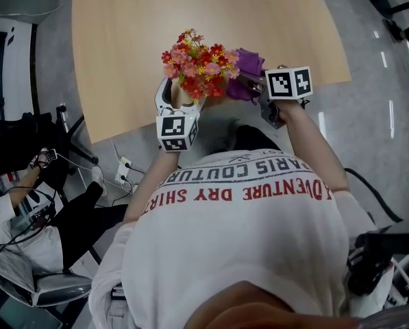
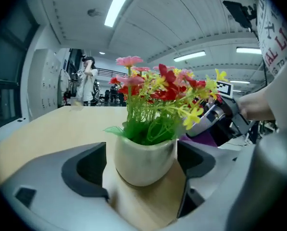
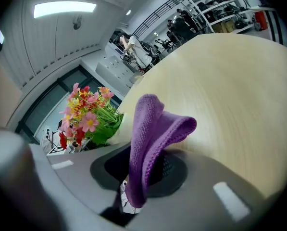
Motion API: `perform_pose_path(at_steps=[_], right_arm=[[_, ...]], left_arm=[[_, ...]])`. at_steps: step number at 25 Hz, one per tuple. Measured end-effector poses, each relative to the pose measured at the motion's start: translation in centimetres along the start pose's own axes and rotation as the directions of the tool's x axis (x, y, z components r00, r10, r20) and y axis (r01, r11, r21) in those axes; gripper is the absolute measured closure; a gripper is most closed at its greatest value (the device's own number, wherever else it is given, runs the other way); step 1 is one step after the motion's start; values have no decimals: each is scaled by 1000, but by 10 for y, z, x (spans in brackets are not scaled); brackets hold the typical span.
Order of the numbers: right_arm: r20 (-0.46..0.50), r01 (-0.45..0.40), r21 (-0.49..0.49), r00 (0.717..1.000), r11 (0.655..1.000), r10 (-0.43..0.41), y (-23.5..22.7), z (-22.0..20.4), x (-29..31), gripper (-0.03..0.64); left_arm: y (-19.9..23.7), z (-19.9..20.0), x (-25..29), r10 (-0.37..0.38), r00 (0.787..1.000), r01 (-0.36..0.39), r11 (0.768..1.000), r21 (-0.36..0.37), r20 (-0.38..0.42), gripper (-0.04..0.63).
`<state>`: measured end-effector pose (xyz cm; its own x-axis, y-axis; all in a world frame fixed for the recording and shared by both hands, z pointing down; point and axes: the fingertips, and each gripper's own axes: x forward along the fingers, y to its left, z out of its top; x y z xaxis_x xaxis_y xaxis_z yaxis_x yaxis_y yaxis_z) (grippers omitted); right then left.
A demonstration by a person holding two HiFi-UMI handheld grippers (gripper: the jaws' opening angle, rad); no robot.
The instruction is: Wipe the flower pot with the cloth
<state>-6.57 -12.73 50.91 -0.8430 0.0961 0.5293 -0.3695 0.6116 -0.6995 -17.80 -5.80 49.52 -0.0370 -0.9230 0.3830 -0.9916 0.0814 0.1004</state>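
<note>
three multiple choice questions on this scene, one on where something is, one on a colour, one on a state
1. Where is the flower pot?
A. between the jaws of the left gripper
B. on the floor
C. on a chair seat

2. What colour is the cloth?
A. white
B. purple
C. green

3. What state is the right gripper in?
A. open and empty
B. shut on a flower stem
C. shut on the cloth

Answers:
1 A: the left gripper view shows the pot between its two dark pads.
2 B: the cloth shows purple in both the head view and the right gripper view.
3 C: the right gripper view shows the cloth's lower end pinched between the jaws, with the rest standing up above them.
</note>
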Motion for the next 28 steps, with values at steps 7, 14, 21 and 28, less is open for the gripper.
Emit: perform_pose_path(at_steps=[7,14,21,28], right_arm=[[-24,-33,-42,999,999,32,0,2,-8,557],[-74,-113,-94,992,989,106,-9,1,-23,557],[-117,-179,-105,979,978,166,2,0,-11,557],[-127,-313,-26,943,949,308,27,10,6,557]], left_arm=[[-4,-11,9,213,977,-214,975,-53,-22,141],[-12,-6,14,324,946,-324,945,-52,2,141],[-2,-7,11,191,981,-191,982,0,11,141],[8,-7,17,-78,996,82,991,107,-40,141]])
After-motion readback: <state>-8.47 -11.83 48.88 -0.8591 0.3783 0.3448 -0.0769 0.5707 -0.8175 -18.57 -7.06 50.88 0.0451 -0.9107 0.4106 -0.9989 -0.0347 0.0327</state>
